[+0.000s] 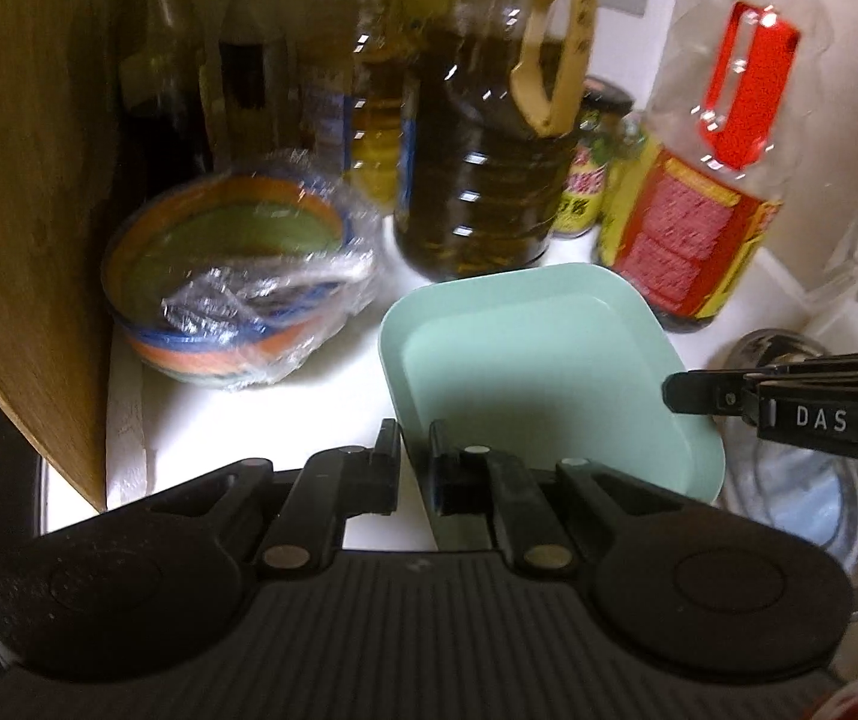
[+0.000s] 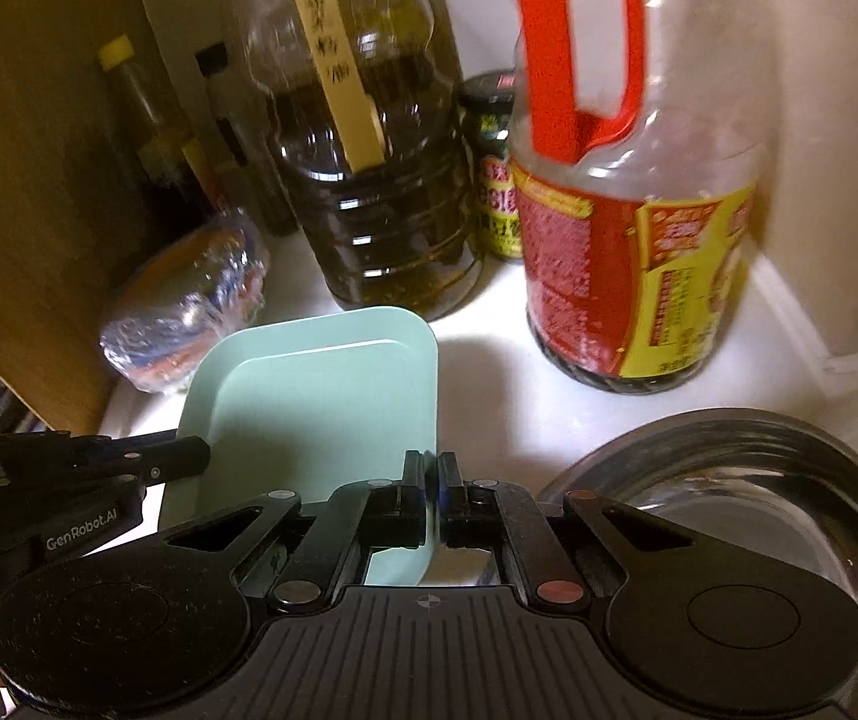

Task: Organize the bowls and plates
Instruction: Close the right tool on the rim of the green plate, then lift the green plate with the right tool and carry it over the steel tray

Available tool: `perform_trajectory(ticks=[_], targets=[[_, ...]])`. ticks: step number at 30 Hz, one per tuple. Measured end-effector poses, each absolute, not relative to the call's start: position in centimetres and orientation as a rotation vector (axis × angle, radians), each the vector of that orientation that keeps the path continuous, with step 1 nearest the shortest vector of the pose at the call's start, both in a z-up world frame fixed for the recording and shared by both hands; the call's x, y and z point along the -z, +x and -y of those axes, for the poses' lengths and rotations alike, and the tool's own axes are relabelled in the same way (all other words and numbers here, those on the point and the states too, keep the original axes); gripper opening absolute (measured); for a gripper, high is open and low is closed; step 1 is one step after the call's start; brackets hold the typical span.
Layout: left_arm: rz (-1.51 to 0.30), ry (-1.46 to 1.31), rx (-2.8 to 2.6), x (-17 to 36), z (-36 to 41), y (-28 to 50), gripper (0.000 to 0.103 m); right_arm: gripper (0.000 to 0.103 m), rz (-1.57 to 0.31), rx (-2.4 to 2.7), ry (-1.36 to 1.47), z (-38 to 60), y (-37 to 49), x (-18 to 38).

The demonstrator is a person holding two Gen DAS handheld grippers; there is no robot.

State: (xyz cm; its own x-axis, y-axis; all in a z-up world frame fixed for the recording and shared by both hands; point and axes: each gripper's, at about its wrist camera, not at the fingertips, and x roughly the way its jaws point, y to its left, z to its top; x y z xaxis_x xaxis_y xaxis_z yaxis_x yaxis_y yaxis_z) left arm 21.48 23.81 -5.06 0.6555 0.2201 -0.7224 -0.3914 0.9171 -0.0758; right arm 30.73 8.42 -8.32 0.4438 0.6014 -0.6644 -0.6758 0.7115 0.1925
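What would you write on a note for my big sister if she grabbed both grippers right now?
Left gripper: shut on the near-left rim of the green square plate.
Right gripper: shut on the same plate's right rim.
The plate is on, or just above, the white counter, in front of the oil jug and the red-label bottle.
The plastic-wrapped bowls sit to its left, by the wooden board; a steel bowl sits to its right.
Done: plate gripped.
Left: place it, then sort the bowls.
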Motion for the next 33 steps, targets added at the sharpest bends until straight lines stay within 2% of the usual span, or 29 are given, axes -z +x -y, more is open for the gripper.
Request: perform_trajectory(ticks=[10,24,33], targets=[[-0.737,-0.191,-0.211,2.9,-19.5,22.1,0.008,0.004,-0.748,-0.686,-0.026,-2.3,28.8,6.1],[-0.76,-0.108,0.026,3.9,-11.2,25.1,0.008,0.004,-0.762,-0.448,0.054,7.1,27.6,6.5],[-0.815,-0.089,0.075,5.9,-9.6,26.4,0.008,0.004,-0.814,-0.38,0.065,9.3,28.0,8.2]])
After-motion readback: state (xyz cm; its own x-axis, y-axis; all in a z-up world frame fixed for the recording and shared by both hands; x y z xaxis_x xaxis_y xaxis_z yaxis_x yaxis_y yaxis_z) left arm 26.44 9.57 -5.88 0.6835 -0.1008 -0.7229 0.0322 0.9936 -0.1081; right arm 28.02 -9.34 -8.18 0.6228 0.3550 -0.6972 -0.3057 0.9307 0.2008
